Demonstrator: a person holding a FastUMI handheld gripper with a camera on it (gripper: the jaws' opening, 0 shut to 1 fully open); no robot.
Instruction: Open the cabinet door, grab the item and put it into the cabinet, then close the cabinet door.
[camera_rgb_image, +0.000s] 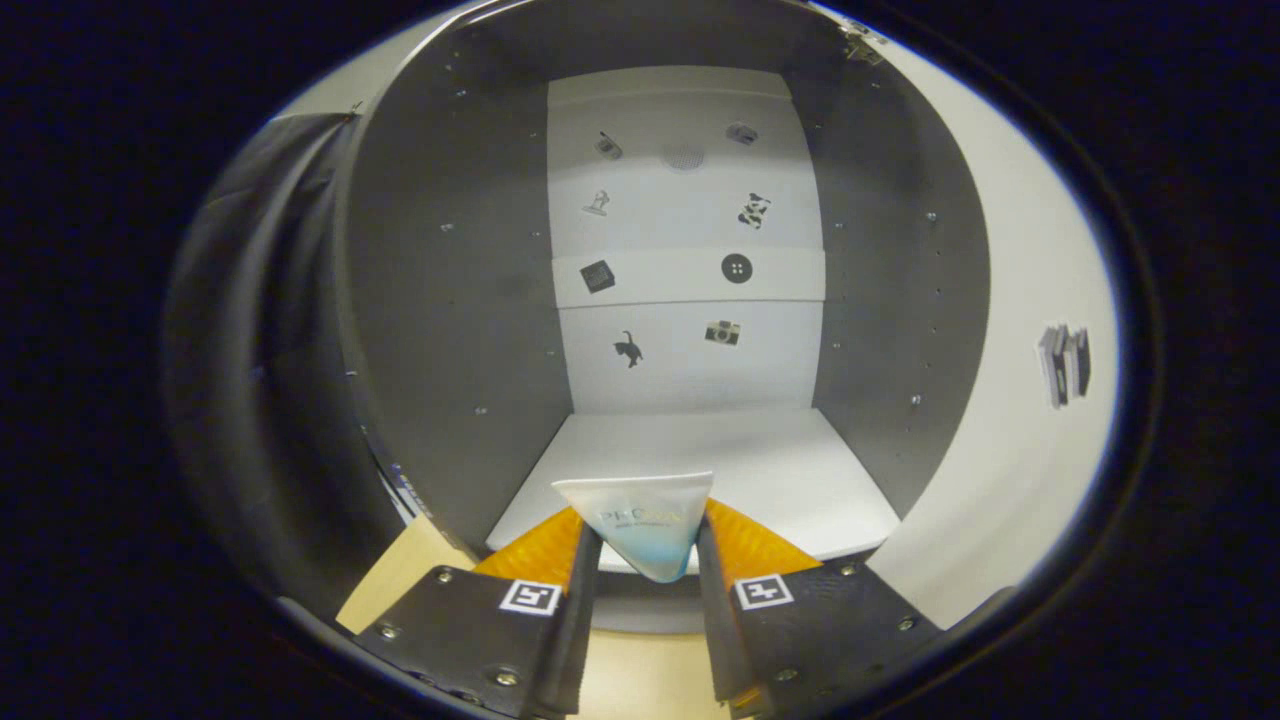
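Tube carried to the open cabinet, placement pending.

A white squeeze tube (645, 525) is pinched between both fingers of the tool (648, 545), its flat crimped end forward, held just above the front edge of the cabinet floor (780, 470). The cabinet door (1000, 400) stands swung open beside it. The tube should be carried deeper over the floor, lowered until supported, then released; the grey side walls (450, 330) are best kept well clear of the fingers.

Cabinet (690, 470) panels look smooth, matt board; the tube (640, 525) looks soft, faintly glossy plastic; the table (400, 575) looks like pale wood.
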